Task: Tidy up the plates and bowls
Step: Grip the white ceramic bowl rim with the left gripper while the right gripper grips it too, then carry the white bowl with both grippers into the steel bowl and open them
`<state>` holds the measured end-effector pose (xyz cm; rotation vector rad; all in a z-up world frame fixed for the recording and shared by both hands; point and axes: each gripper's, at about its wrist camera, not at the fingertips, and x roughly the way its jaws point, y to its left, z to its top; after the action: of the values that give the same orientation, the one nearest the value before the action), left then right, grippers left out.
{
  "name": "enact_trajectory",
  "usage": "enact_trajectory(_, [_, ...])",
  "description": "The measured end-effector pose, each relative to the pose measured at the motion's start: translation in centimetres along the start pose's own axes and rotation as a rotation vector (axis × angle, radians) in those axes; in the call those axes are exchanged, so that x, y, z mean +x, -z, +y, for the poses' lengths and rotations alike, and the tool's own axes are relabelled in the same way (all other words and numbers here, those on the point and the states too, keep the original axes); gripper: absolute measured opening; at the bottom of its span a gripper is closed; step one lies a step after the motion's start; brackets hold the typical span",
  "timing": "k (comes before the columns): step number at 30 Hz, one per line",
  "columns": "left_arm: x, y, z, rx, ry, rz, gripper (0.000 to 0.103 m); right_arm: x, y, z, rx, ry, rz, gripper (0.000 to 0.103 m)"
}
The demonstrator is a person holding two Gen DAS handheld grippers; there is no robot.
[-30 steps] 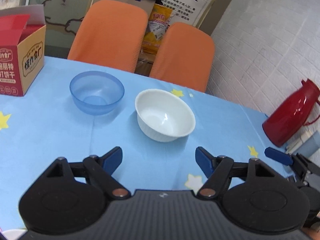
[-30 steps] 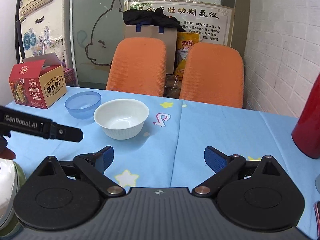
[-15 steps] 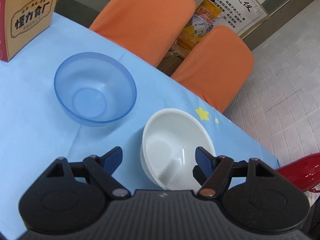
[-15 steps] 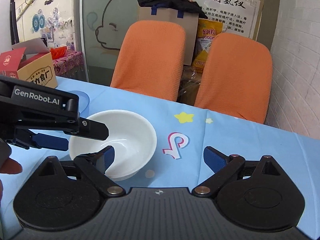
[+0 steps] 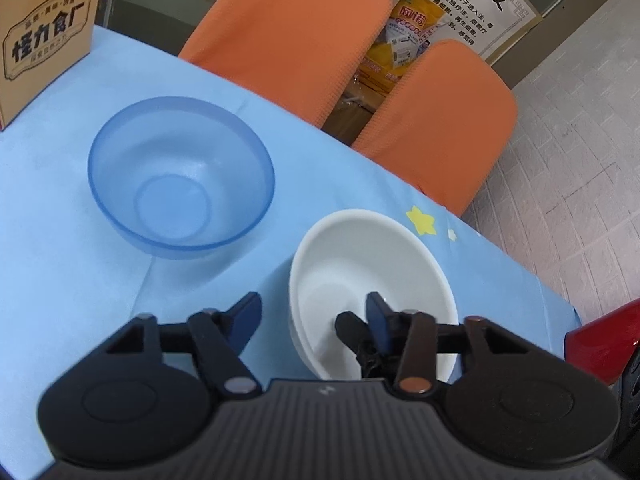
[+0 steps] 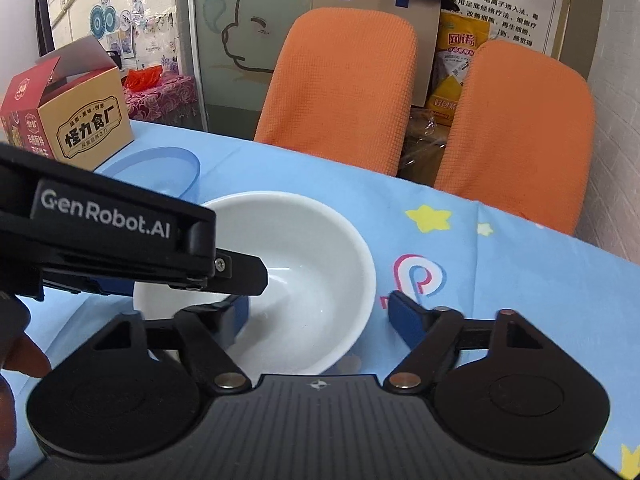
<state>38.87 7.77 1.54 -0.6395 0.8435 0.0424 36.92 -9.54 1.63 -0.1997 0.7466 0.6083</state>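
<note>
White bowl (image 5: 360, 264) sits upright on the blue tablecloth (image 5: 60, 280), just beside the blue bowl (image 5: 180, 176). Left gripper (image 5: 312, 316) straddles its near-left rim, 1 finger in, 1 out; whether the pads actually press the wall, I cannot tell. Right gripper (image 6: 320, 316) straddles the right rim, jaws closing, pads not yet touching. 2 orange chairs (image 6: 340, 80) stand behind.

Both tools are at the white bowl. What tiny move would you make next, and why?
Probably finish closing the right tool on the wall of the white bowl. Its jaws are closing, one finger inside and one outside, not yet pressing. The left tool grips the opposite wall, so a two-sided hold should precede lifting.
</note>
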Motion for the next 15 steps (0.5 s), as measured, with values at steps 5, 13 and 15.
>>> enact_trajectory(5, [-2.0,1.1,-1.0,0.067,0.017,-0.023,0.037,-2.1,0.7,1.0,-0.014,0.018,-0.013,0.073])
enact_trajectory(13, [-7.0,3.8,-2.8,0.121,0.093,-0.032,0.037,-8.0,1.9,1.3,0.046,0.033,-0.051,0.074])
enact_trajectory(15, [-8.3,5.1,-3.3,0.135,0.113,-0.035,0.037,-9.5,2.5,1.9,0.039,0.052,-0.063,0.076])
